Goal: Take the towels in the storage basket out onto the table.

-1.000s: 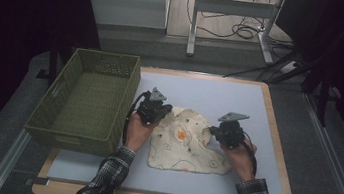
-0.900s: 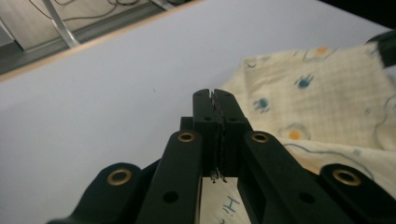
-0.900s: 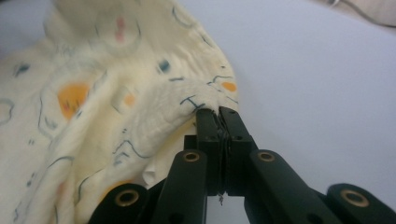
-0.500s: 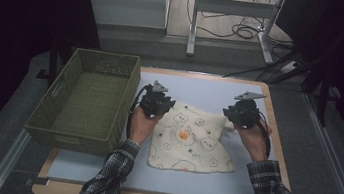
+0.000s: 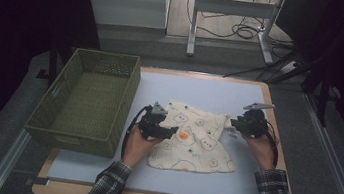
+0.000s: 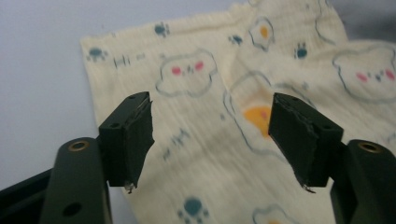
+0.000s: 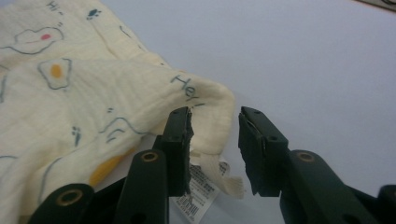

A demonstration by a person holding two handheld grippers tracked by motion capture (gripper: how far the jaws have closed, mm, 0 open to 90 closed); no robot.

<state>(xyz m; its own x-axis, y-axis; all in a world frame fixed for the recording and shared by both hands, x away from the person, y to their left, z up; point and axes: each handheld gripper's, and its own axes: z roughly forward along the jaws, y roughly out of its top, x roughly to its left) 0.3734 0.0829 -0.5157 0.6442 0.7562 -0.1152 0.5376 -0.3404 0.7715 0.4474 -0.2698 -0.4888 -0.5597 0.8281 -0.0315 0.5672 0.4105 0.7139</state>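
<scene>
I find the cloth (image 5: 194, 139) lying folded on the table (image 5: 221, 91) beside the basket (image 5: 57, 130), not yet in it. Left gripper (image 6: 212, 135) and right gripper (image 7: 215, 140) have both just been opening; nothing held. Transfer remains.

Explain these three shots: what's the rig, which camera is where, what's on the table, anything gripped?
No robot here: a person holds a two-jaw hand tool in each hand. The high view looks down from above the person's side. It shows the left gripper and the right gripper at either side of a cream cloth printed with bears and fried eggs. The cloth lies on a pale blue table mat, beside a green woven basket. The other two pictures come from cameras riding on each gripper, looking along its black jaws. Both pairs of jaws have just been opening. The left jaws stand wide above the cloth; the right jaws stand apart at a cloth corner with a label. Nothing is gripped.
</scene>
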